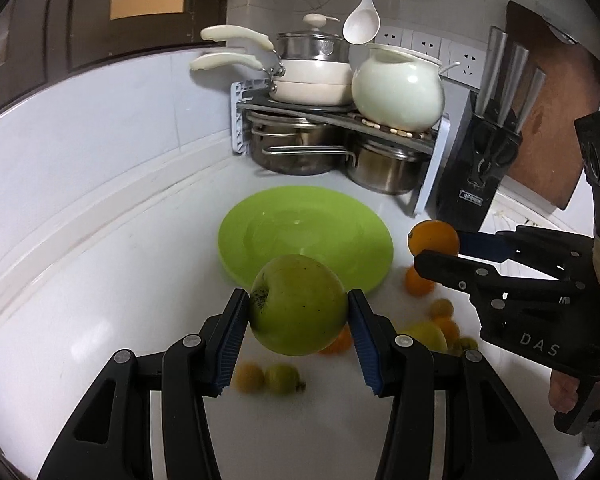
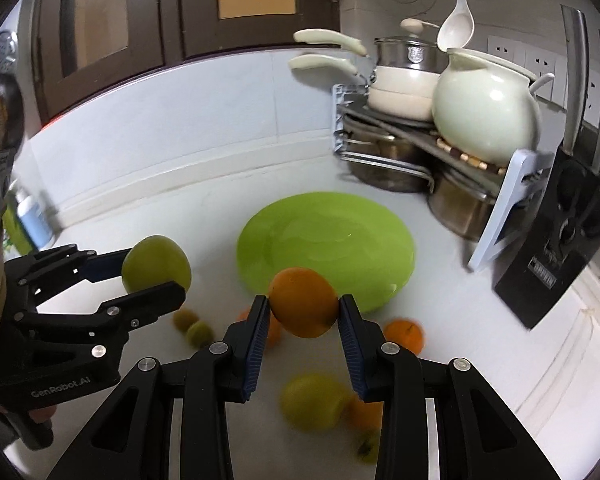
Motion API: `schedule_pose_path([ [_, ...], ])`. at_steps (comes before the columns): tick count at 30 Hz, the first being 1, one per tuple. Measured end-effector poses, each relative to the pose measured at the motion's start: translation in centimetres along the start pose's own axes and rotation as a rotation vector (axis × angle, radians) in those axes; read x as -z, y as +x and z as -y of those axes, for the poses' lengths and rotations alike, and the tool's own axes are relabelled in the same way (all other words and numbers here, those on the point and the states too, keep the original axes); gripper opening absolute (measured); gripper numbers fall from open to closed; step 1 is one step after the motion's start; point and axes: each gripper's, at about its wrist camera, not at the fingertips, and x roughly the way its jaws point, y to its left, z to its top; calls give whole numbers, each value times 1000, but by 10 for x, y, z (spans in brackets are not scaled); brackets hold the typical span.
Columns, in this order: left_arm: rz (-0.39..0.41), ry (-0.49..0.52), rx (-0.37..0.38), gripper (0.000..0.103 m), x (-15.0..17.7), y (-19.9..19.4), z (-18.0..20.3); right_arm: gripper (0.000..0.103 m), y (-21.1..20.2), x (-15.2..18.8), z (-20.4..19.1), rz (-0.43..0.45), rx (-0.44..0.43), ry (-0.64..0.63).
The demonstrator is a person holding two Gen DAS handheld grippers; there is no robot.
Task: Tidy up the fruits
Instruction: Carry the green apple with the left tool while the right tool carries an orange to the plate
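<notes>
While aloft: left claw [image 1: 298,306] pinched a round, smooth green apple [image 1: 299,305] across its middle.
Right claw [image 2: 303,308]: pinched a round orange fruit [image 2: 303,307]; firm, likely slippery.

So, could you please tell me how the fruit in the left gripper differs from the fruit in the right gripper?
The left gripper holds a green apple, while the right gripper holds an orange. The green apple looks larger, so the left gripper stands wider than the right gripper. The green apple shows a dark stem dimple; the orange looks plain. Both are clamped above the white counter, near the green plate.
</notes>
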Motion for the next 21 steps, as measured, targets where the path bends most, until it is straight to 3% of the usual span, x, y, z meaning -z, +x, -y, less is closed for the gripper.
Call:
schedule_pose_path([
  [9, -87, 18, 29, 50, -38, 60, -3, 36, 50, -28, 29, -78, 2, 11],
  [21, -233, -6, 52, 50, -53, 127, -18, 36, 123, -42, 52, -257, -30, 26],
])
